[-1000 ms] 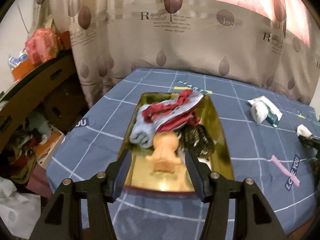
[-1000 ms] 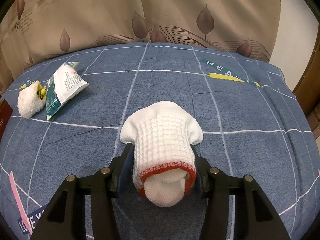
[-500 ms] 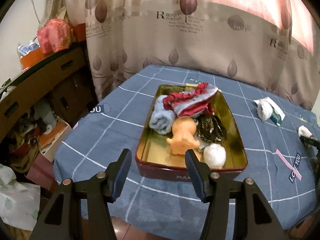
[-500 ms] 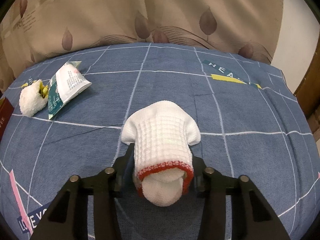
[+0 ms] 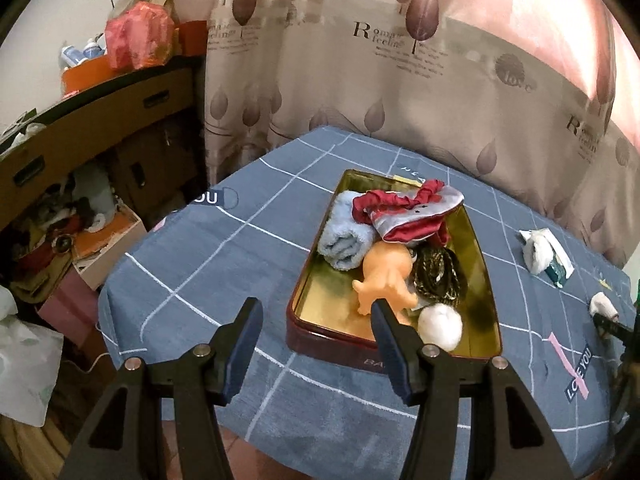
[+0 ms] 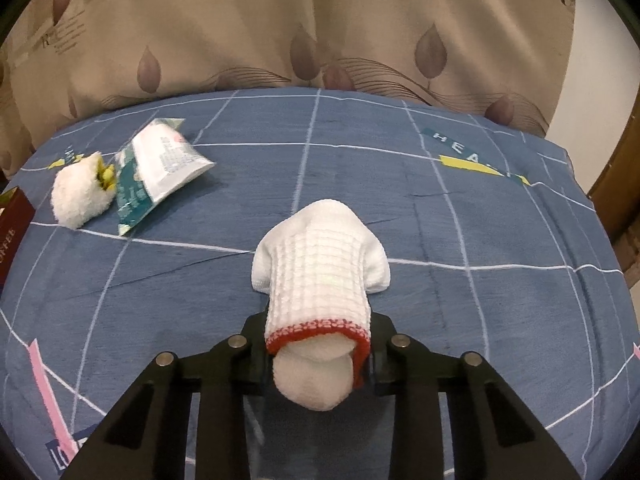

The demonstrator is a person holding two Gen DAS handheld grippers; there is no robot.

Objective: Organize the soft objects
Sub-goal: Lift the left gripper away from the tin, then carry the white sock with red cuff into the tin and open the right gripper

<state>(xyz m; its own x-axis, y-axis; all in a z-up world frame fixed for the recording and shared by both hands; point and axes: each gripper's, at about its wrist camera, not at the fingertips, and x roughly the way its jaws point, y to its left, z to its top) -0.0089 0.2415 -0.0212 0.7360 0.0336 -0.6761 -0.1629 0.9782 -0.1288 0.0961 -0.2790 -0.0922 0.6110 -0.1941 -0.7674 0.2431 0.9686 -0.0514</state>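
Tin (image 5: 394,350) holds several soft things; right claw (image 6: 318,354) closing on white sock (image 6: 320,272), left claw (image 5: 316,340) wide, empty; fluffy ball (image 6: 80,196) left

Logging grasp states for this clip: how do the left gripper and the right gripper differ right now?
The left gripper stands wide open with nothing between its fingers; the right gripper is closing on the white sock with the red cuff. The left gripper hangs in front of the gold tin of soft things; the right gripper is low over the blue tablecloth. Both are black, two-fingered and angled downward.
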